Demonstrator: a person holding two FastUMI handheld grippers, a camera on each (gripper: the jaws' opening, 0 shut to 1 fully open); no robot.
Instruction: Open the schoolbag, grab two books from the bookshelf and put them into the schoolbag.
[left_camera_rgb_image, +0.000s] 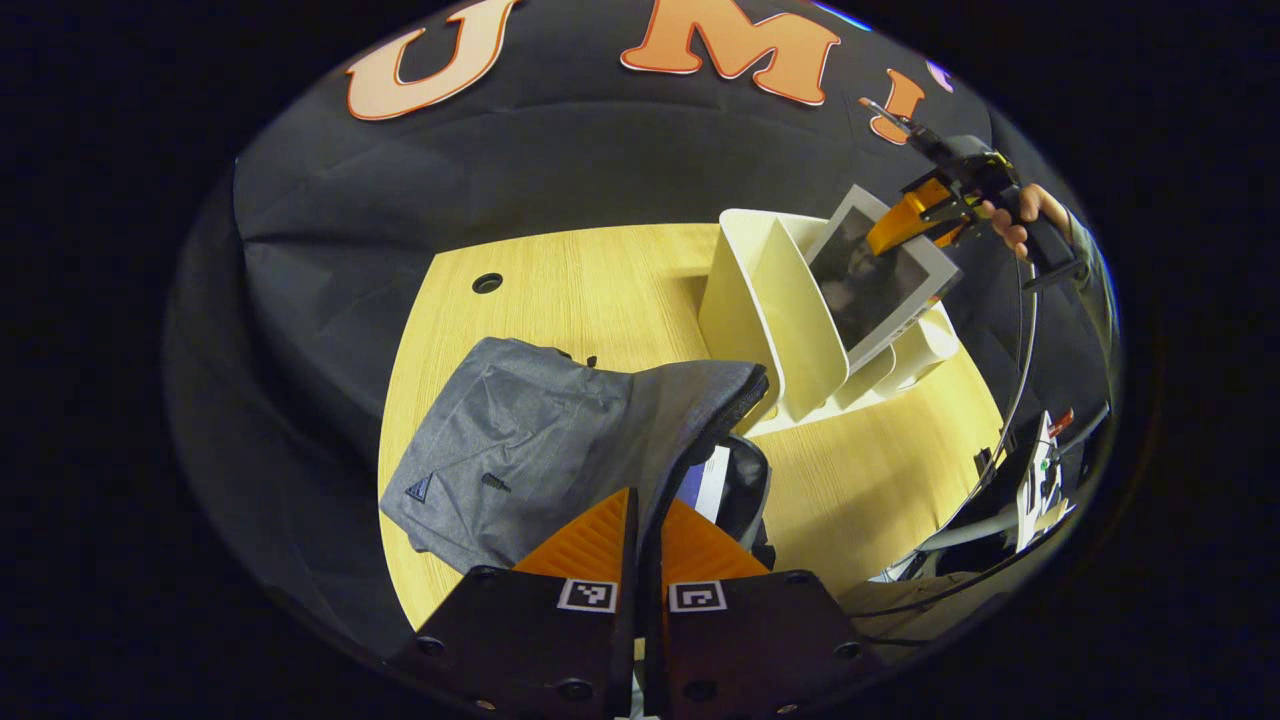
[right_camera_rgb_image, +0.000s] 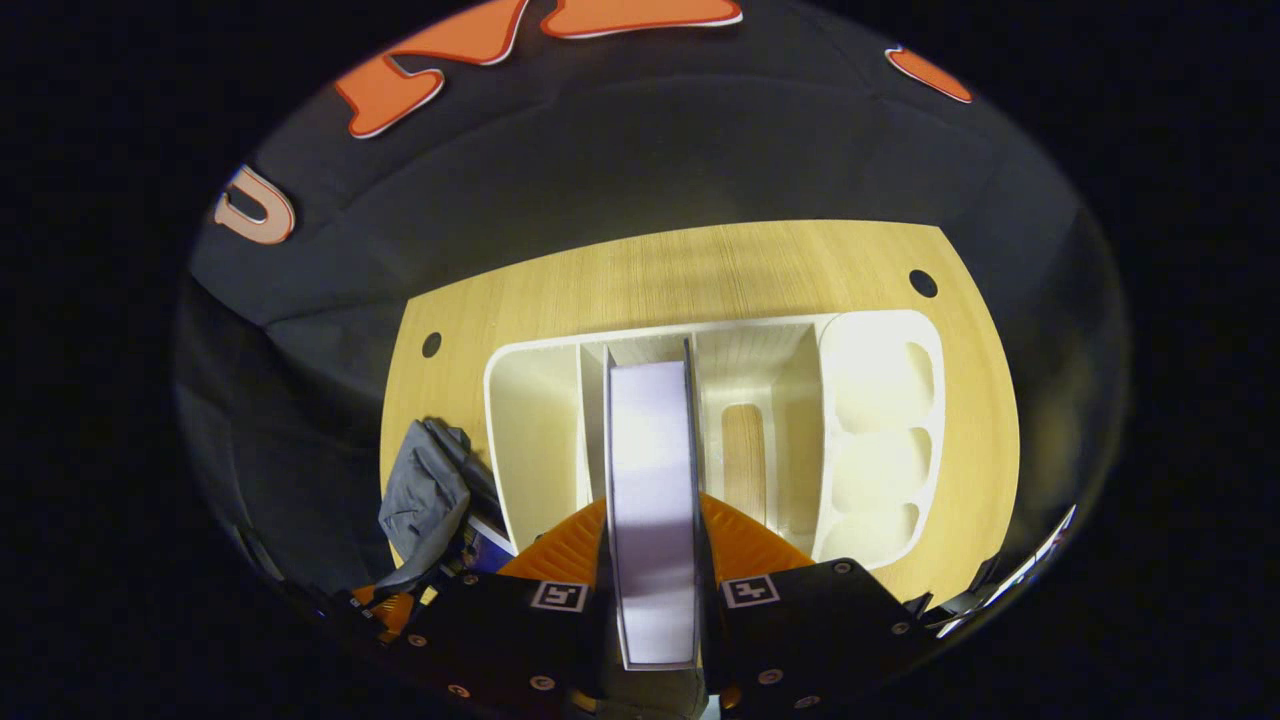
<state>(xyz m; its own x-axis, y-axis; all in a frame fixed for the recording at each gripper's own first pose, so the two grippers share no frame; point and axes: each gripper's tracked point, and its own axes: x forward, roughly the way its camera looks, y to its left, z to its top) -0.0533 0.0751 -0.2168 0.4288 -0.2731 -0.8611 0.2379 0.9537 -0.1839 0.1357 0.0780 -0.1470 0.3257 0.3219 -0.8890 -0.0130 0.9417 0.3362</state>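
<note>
Schoolbag (left_camera_rgb_image: 560, 440) lies open on the table (left_camera_rgb_image: 560, 290); the left tongs (left_camera_rgb_image: 648, 545) are clenched on the edge of its flap, holding the mouth apart, and a book (left_camera_rgb_image: 708, 480) already sits inside (first of the two, by my reading). The right tongs (right_camera_rgb_image: 655, 560) grasp the second book (right_camera_rgb_image: 652, 480), fingers pressed on both covers, at the bookshelf (right_camera_rgb_image: 880, 330) with its lower end between the dividers. Left to do: carry it across and drop it into the bag.

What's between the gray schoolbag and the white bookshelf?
In the left gripper view, bare wooden table runs between the schoolbag and the bookshelf farther back; nearer the camera they nearly touch.
</note>
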